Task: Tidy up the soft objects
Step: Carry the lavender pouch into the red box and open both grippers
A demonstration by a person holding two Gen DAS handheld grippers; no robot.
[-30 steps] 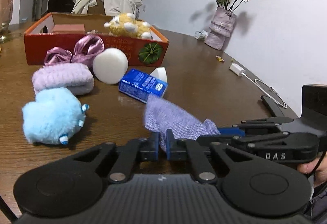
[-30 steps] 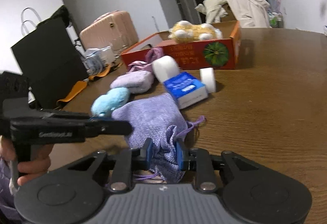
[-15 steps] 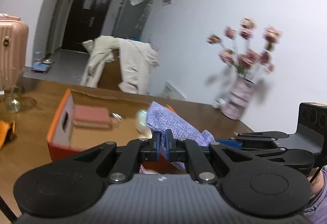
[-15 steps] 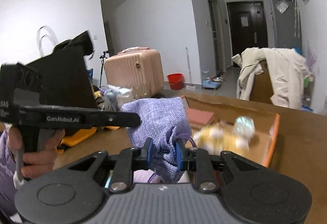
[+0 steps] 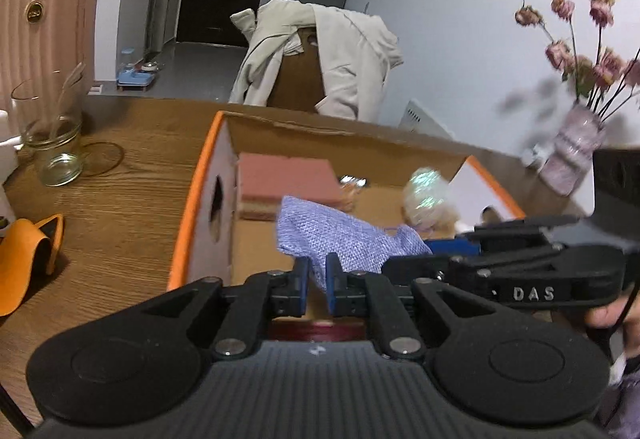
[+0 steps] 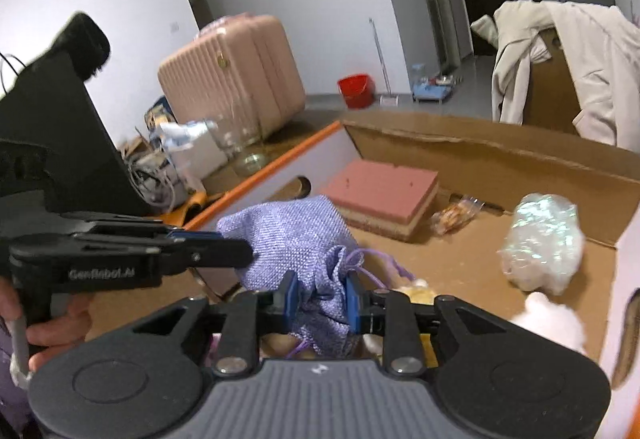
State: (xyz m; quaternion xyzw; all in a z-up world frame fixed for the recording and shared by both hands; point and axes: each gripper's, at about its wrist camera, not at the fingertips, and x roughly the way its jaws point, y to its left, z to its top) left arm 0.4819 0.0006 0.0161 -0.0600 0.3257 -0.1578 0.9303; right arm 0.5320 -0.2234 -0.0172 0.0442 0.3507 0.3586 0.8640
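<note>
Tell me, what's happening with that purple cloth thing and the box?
A person is holding a hand-held gripper in each hand, and both grip one lilac drawstring pouch. The left gripper pinches one edge of it with its jaws shut; the right gripper clamps the bunched neck, and its jaws have just been easing open a little. The pouch hangs above the open cardboard box, which already holds a pink sponge block, a shiny wrapped bundle and a yellow plush toy.

A lilac woven drawstring pouch (image 6: pixel 292 235) hangs over a brown cardboard box with orange-edged white walls (image 5: pixel 208 175) holding a pink-topped tan foam block (image 6: pixel 384 195) and what seems an iridescent, blurred crinkly wad (image 6: pixel 544 243).
</note>
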